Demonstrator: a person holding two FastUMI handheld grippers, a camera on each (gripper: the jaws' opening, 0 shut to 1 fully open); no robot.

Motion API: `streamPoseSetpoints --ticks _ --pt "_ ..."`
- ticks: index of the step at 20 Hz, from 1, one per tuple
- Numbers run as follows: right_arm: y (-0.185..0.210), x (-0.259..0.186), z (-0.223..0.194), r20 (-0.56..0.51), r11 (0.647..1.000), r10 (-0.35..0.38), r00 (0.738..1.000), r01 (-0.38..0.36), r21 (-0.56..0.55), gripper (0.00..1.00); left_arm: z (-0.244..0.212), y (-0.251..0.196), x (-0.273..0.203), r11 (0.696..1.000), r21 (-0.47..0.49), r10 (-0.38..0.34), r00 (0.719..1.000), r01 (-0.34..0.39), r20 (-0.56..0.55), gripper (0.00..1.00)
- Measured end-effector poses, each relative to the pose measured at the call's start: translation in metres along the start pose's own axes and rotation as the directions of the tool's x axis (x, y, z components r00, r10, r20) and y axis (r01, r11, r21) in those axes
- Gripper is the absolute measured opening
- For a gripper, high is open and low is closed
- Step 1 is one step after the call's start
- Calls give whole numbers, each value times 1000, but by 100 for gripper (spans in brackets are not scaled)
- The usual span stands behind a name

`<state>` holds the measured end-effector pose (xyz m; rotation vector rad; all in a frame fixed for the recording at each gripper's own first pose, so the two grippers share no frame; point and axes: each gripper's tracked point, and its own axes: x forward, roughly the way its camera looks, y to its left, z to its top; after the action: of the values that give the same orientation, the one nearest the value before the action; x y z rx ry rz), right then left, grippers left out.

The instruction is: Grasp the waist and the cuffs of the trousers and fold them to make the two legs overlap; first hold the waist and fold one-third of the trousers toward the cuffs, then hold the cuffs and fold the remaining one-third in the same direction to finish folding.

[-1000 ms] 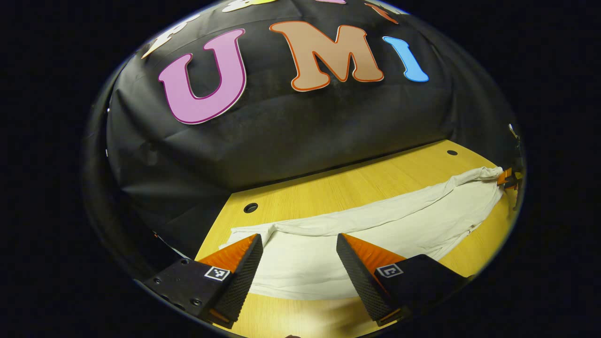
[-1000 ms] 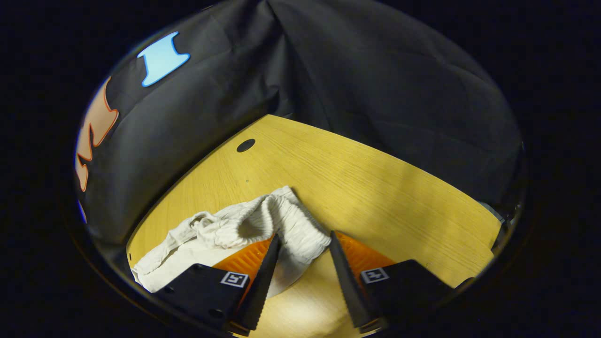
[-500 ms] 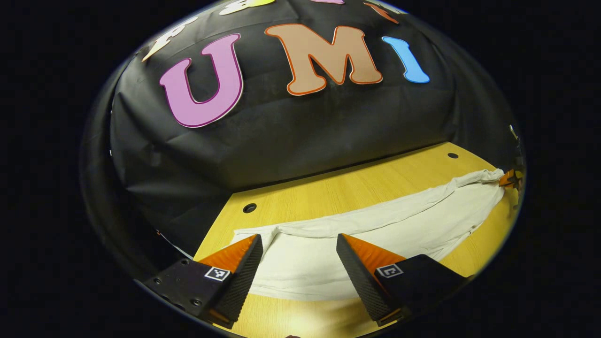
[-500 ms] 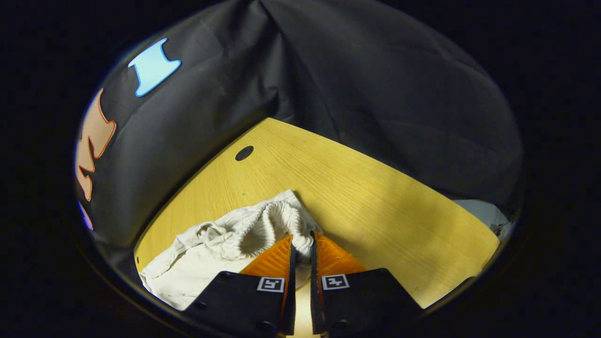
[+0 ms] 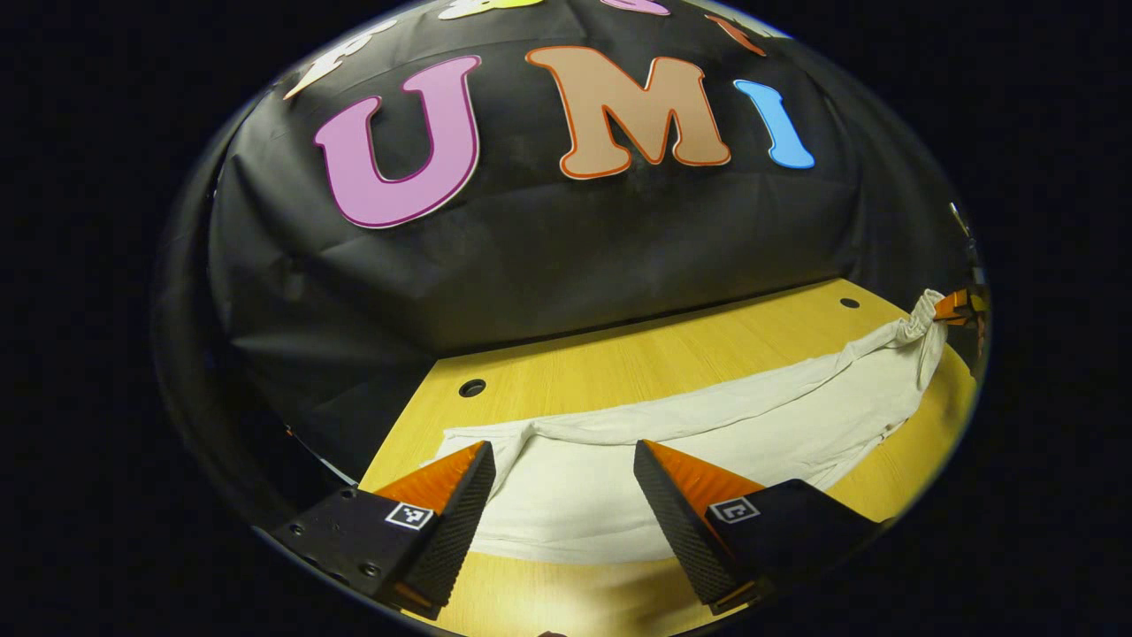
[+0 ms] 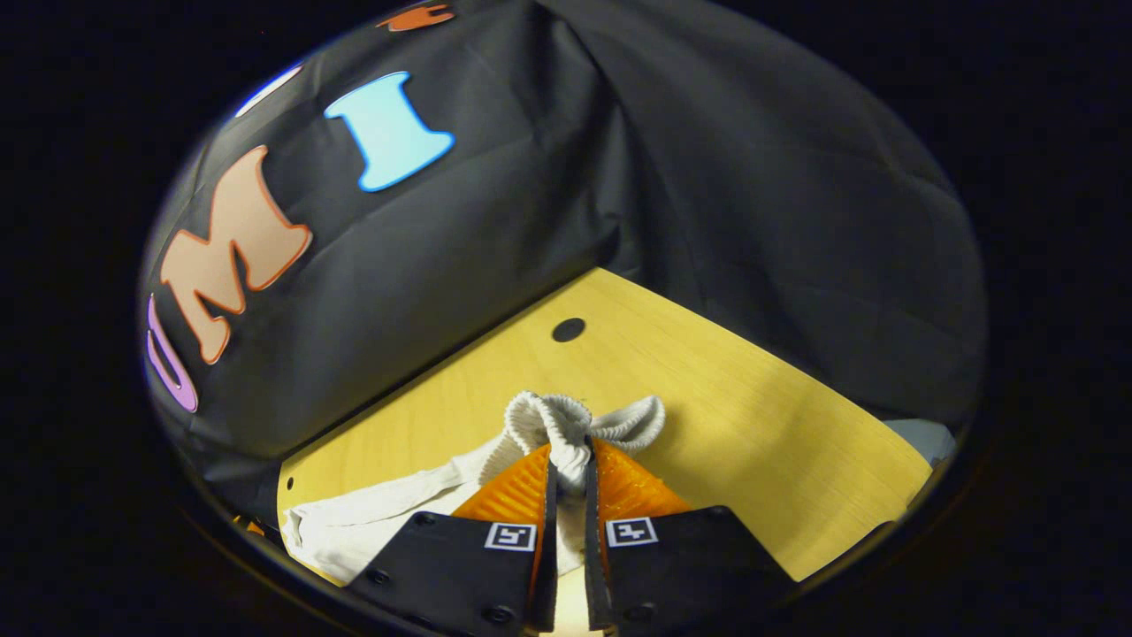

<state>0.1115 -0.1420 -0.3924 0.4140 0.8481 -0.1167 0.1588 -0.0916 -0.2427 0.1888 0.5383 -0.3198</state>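
White trousers point(image 5: 707, 433) lie stretched across the wooden table point(image 5: 637, 363). In the left gripper view my left gripper point(image 5: 562, 460) stands open over the cuff end, one finger on each side of the cloth, not pinching it. In the right gripper view my right gripper point(image 6: 568, 456) is shut on the bunched elastic waist point(image 6: 566, 425), which is lifted a little off the table. The same gripper shows far off at the right edge of the left gripper view point(image 5: 955, 308), holding the raised waist.
The black cloth wall point(image 5: 531, 257) stands close behind the table's far edge. Round holes sit in the tabletop point(image 5: 472, 387) point(image 6: 568, 329). Bare wood spreads to the right of the waist point(image 6: 778, 425).
The right gripper closed on the waist and lifted it, pulling the cloth taut and upward. The left gripper stayed open over the cuff end.
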Motion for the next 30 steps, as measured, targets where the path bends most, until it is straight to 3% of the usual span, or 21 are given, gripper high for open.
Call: streamPoseSetpoints --ticks 8,14,19,25,26,30 --pt "0 3 2 18 976 170 985 -166 -140 15 -26 61 -13 997 -73 15 1000 -16 -9 96" --pt "-6 6 11 -41 938 269 962 -272 -215 15 -50 106 -26 995 -89 46 999 -49 -28 97" --pt "-4 6 12 -122 911 289 949 -312 -269 15 -70 138 -33 993 -97 66 997 -70 -50 97" --pt "-2 0 22 -226 894 230 946 -298 -336 15 -87 165 -35 992 -97 70 995 -77 -70 96" --pt "-1 -1 21 -234 892 220 947 -293 -346 10 -90 168 -34 992 -99 67 995 -74 -73 97" --pt "3 -15 30 -297 876 252 921 -347 -335 23 -108 169 -17 991 -126 38 994 -50 -99 97"
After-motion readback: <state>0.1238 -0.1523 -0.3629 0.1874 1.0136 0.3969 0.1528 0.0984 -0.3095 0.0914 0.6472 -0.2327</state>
